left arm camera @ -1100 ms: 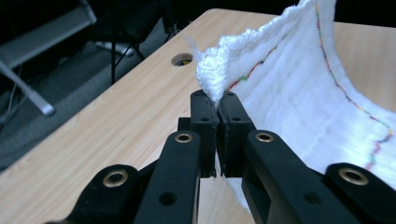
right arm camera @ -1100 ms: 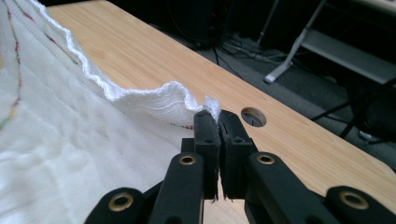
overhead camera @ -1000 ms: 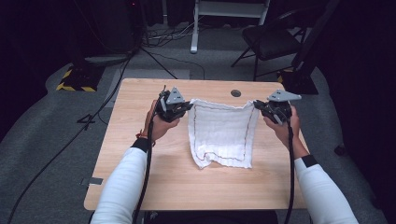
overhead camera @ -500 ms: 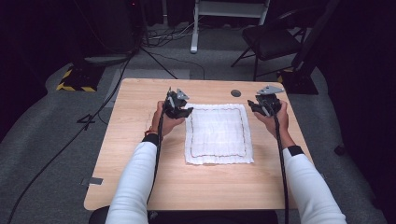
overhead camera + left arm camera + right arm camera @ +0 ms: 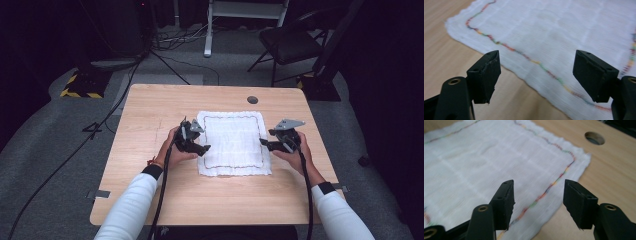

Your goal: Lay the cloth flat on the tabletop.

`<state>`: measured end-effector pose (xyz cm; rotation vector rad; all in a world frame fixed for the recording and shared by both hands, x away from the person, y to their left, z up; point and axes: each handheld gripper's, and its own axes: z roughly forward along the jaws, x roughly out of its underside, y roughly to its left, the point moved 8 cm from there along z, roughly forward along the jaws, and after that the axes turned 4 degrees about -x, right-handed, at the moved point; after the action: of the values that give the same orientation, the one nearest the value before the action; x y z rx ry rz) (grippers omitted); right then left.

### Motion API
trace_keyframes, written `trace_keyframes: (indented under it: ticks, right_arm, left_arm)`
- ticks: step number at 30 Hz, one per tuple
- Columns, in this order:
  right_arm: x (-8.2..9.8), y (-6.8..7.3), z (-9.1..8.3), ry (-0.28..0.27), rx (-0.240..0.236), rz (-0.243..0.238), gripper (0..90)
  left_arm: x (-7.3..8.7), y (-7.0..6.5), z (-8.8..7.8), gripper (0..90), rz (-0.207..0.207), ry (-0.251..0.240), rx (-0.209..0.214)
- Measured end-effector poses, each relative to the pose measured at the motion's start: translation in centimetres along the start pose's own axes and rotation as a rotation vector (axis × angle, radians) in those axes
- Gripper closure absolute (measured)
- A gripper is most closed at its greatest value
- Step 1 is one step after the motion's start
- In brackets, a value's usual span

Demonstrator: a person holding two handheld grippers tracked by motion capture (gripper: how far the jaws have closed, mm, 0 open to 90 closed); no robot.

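High view: a white woven cloth (image 5: 234, 144), square with a multicoloured stitched border, lies flat at the centre of the wooden table (image 5: 150, 110). The left gripper (image 5: 200, 147) sits at its nine o'clock edge, the right gripper (image 5: 265, 145) at three o'clock; both have drawn back from the far corners.

Left gripper view: jaws wide, empty, over the hem (image 5: 529, 58).

Right gripper view: jaws fairly wide, empty; a round hole (image 5: 594, 138) at one o'clock.

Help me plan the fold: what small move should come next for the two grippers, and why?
Probably lower both and close them on the cloth's side edges. The cloth lies flat on the table, and the left gripper and right gripper hover open, each with a stitched edge between its jaws, holding nothing.
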<state>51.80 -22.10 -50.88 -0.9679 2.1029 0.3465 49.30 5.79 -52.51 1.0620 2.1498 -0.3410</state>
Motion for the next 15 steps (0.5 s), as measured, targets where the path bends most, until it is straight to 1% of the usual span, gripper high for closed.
trace_keyframes:
  ticks: [1, 2, 3, 5, 7, 8, 9, 10, 11, 12, 15]
  right_arm:
    - [0.8, 0.5, -0.1, 0.025, -0.009, -0.016, 40.2]
    - [1.3, 0.7, -0.2, 0.04, -0.005, -0.029, 39.6]
    - [1.8, 1.0, -0.4, 0.05, -0.003, -0.036, 39.5]
    - [2.7, 1.6, -0.8, 0.057, -0.027, -0.029, 38.7]
    - [3.8, 2.1, -1.5, 0.073, -0.033, -0.032, 38.4]
    - [3.8, 2.1, -1.5, 0.073, -0.033, -0.032, 38.4]
    - [4.1, 2.3, -1.7, 0.073, -0.035, -0.034, 38.4]
    - [4.3, 2.5, -1.8, 0.071, -0.044, -0.029, 38.2]
    - [4.6, 2.6, -2.0, 0.074, -0.051, -0.023, 37.9]
    - [4.8, 2.7, -2.1, 0.077, -0.049, -0.024, 37.5]
    - [5.6, 3.2, -2.2, 0.097, -0.054, -0.036, 36.8]
  left_arm:
    - [0.3, -0.3, -0.1, 22.8, 0.005, 0.009, 0.004]
    - [0.6, -0.7, -0.2, 22.7, 0.017, 0.019, 0.002]
    - [1.0, -1.3, -0.3, 22.6, 0.031, 0.028, 0.012]
    - [1.6, -1.9, -0.4, 22.9, 0.035, 0.037, 0.02]
    - [2.2, -2.6, -0.4, 23.3, 0.042, 0.04, 0.026]
    - [2.5, -2.9, -0.4, 23.3, 0.042, 0.047, 0.034]
    - [2.9, -3.1, -0.4, 23.6, 0.047, 0.061, 0.038]
    - [3.2, -3.3, -0.3, 23.4, 0.057, 0.067, 0.029]
    - [3.3, -3.4, -0.3, 23.4, 0.06, 0.069, 0.028]
    - [3.6, -3.5, -0.3, 23.4, 0.059, 0.086, 0.035]
    - [4.2, -3.6, -0.5, 23.5, 0.048, 0.081, 0.031]
